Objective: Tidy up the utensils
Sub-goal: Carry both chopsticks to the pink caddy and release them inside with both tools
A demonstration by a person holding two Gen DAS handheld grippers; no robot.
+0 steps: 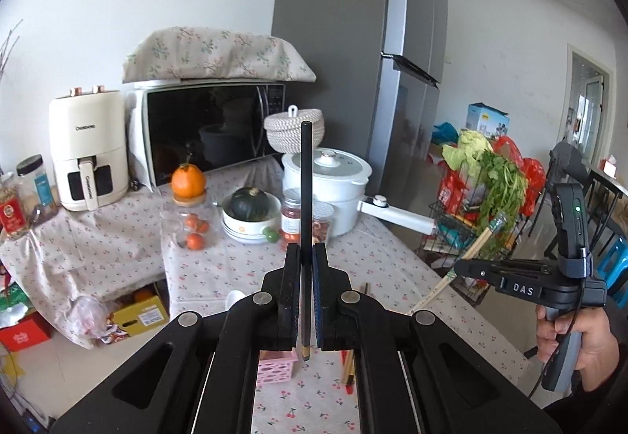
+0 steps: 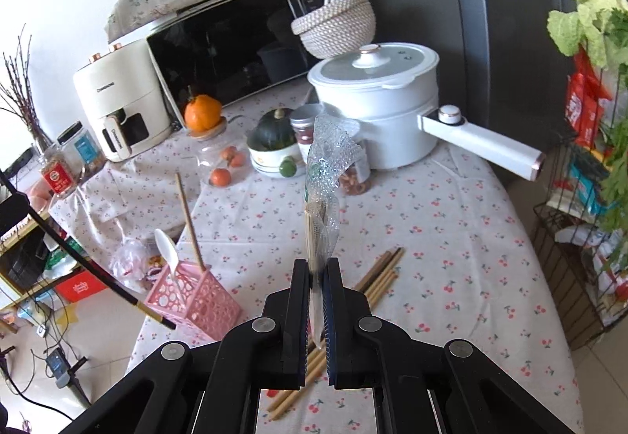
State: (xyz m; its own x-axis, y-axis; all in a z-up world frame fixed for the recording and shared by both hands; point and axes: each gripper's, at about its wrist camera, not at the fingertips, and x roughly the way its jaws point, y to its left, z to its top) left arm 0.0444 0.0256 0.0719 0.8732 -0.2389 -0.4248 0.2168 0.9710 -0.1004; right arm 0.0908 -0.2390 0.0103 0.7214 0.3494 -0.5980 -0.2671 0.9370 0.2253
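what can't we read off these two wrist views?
- Left wrist: pink holder mostly hidden behind the left gripper, contents unseen.
- Right wrist: bamboo chopsticks in the plastic sleeve, count unclear through the wrap.
- Right wrist: loose chopsticks partly covered by the right gripper.

Both handheld tools are matte black linkages, each arm pinned with round silver rivets. The left gripper (image 1: 307, 251) has blue-edged pads, as does the right gripper (image 2: 317, 269). White "DAS" lettering, a green light and a black cable mark the right one's grey handle.
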